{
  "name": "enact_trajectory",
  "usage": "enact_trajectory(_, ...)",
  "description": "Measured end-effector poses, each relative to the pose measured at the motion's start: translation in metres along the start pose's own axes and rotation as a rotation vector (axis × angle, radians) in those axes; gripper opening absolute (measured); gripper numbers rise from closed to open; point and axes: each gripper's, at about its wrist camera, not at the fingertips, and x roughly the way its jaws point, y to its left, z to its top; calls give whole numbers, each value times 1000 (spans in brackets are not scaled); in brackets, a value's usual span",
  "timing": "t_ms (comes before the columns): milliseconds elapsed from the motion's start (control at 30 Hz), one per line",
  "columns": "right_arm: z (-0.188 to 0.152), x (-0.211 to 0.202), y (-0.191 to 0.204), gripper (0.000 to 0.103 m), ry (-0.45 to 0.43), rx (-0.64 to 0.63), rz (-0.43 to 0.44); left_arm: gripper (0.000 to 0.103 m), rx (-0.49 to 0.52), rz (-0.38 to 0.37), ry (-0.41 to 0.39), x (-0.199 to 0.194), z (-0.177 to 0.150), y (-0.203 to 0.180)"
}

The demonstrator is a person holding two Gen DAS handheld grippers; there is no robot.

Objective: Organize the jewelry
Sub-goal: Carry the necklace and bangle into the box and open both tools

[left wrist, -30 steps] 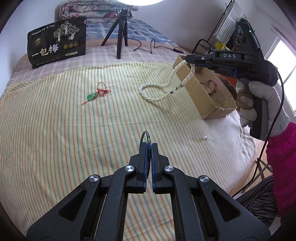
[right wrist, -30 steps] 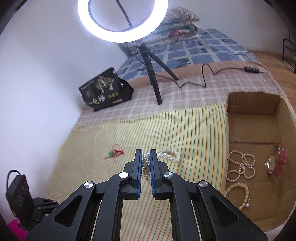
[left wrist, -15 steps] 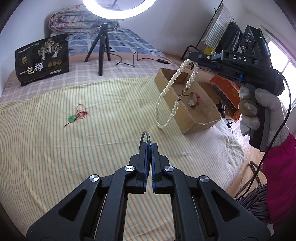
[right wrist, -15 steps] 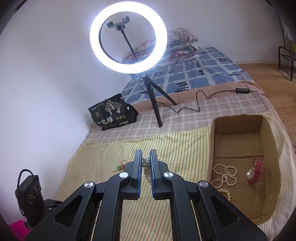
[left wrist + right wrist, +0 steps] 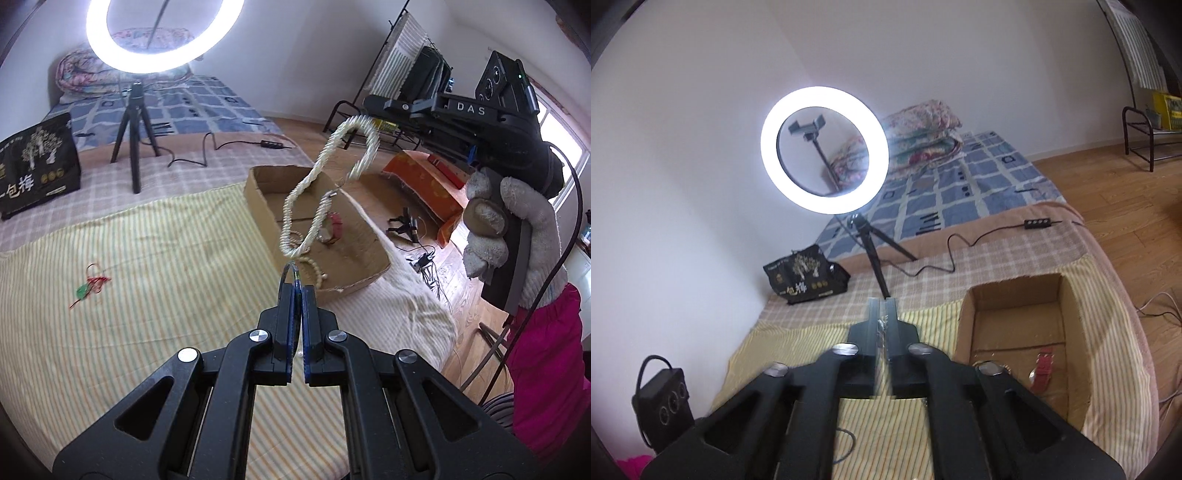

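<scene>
My right gripper (image 5: 369, 100) is shut on a white pearl necklace (image 5: 314, 192), which hangs in the air over the open cardboard box (image 5: 369, 271). The box holds a red-strapped watch (image 5: 334, 229) and pearl bracelets (image 5: 314, 267). In the right wrist view the gripper (image 5: 882, 306) is blurred, with pearls between its fingers; the box (image 5: 1015, 291) and watch (image 5: 1041, 371) lie right of it. My left gripper (image 5: 297, 286) is shut on a thin dark ring (image 5: 288, 269), above the striped cloth beside the box. A red-string green pendant (image 5: 88, 288) lies on the cloth at left.
A ring light on a tripod (image 5: 133, 122) and a black snack bag (image 5: 37, 166) stand at the back of the bed. A cable (image 5: 229, 146) runs across it. The bed edge drops to a wooden floor (image 5: 461, 332) on the right.
My right gripper has lifted the pearl necklace higher and carried it over the box. The left gripper, holding the ring, has moved right, closer to the box.
</scene>
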Motion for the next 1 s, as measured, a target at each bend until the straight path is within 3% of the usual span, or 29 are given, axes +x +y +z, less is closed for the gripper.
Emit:
enact_trajectory(200, 6, -13, -17, 0, -28, 22, -25, 1, 15, -16, 3, 21, 11, -16)
enact_trajectory(600, -14, -20, -66, 0, 36, 32, -151, 1, -6, -53, 0, 61, 38, -29)
enact_trajectory(1000, -36, -19, -111, 0, 98, 83, -262, 1, 26, -42, 26, 107, 39, -51)
